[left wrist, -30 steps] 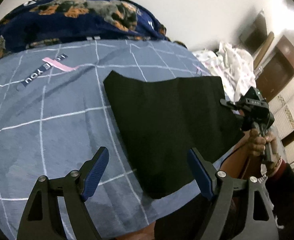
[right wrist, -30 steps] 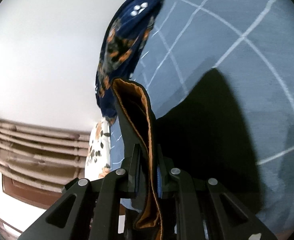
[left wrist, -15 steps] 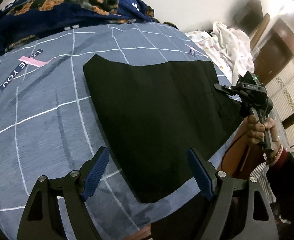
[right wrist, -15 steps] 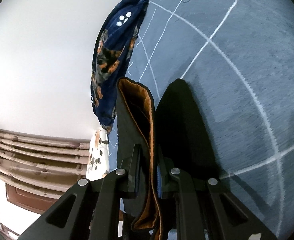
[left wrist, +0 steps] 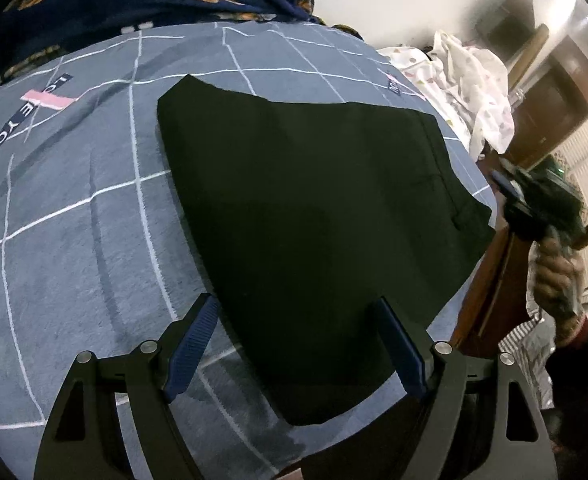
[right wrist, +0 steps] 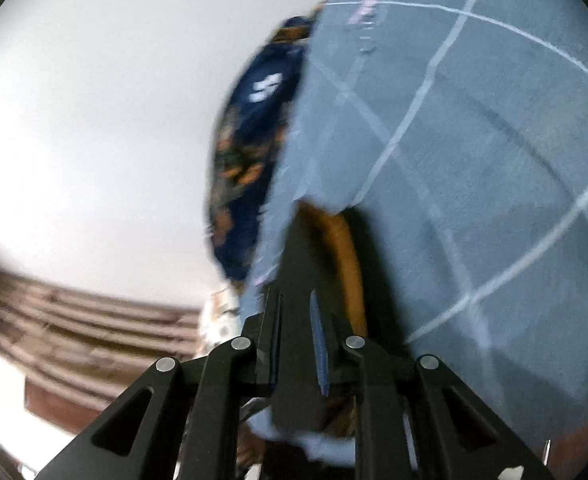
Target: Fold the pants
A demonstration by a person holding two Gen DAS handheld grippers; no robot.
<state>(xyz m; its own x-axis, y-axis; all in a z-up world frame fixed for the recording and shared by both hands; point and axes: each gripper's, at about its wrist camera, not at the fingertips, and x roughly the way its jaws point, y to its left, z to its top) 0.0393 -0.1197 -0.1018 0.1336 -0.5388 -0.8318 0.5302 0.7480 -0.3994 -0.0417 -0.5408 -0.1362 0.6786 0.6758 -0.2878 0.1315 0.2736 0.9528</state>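
Observation:
The black pants (left wrist: 314, 216) lie folded flat on the blue-grey checked bedspread (left wrist: 74, 220). My left gripper (left wrist: 294, 344) is open and empty, hovering over the near edge of the pants. My right gripper (left wrist: 510, 196) shows at the right edge of the bed, just off the pants' waistband corner. In the blurred right wrist view the right gripper (right wrist: 298, 344) has its jaws slightly parted, with the black waistband and its orange lining (right wrist: 342, 256) lying between and ahead of them.
A dark blue patterned blanket (left wrist: 134, 0) is bunched along the far side of the bed. White spotted cloth (left wrist: 470, 76) is piled at the right. The bed's wooden edge (left wrist: 494, 292) and wooden furniture stand to the right.
The right gripper has loosened on the waistband and pulled back off the bed's right edge. The pants corner has dropped flat. The left gripper has moved in closer over the pants.

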